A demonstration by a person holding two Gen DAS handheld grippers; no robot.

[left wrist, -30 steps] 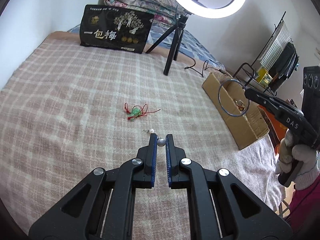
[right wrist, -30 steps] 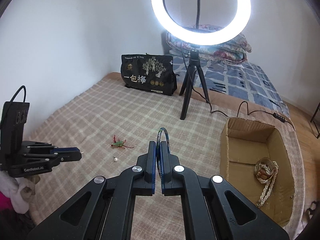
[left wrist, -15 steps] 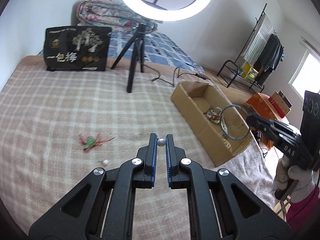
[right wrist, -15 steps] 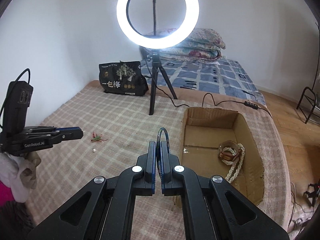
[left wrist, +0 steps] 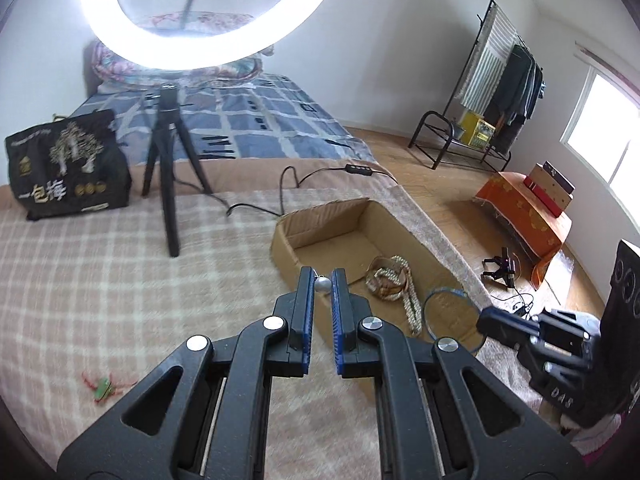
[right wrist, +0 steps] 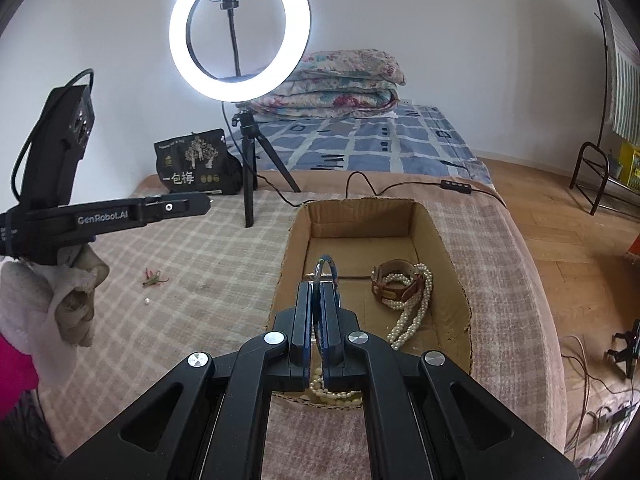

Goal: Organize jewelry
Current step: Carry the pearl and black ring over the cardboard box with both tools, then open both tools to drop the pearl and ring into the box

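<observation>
Both our hands have swung across the bed [left wrist: 100, 272] from the scattered pieces toward the cardboard box [left wrist: 288, 236]. Our left gripper [left wrist: 323, 280] now hangs at the box's near wall, its fingers narrow and pinching a silver bead [left wrist: 322, 285]. Our right gripper [right wrist: 321, 292] is over the box interior, fingers clamped on a thin blue bangle [right wrist: 326, 266] (a pearl necklace [right wrist: 414, 308] and watch already lie inside). Both pieces look ready to drop; a red-green charm [right wrist: 152, 279] and small pearl [right wrist: 147, 301] remain on the blanket.
</observation>
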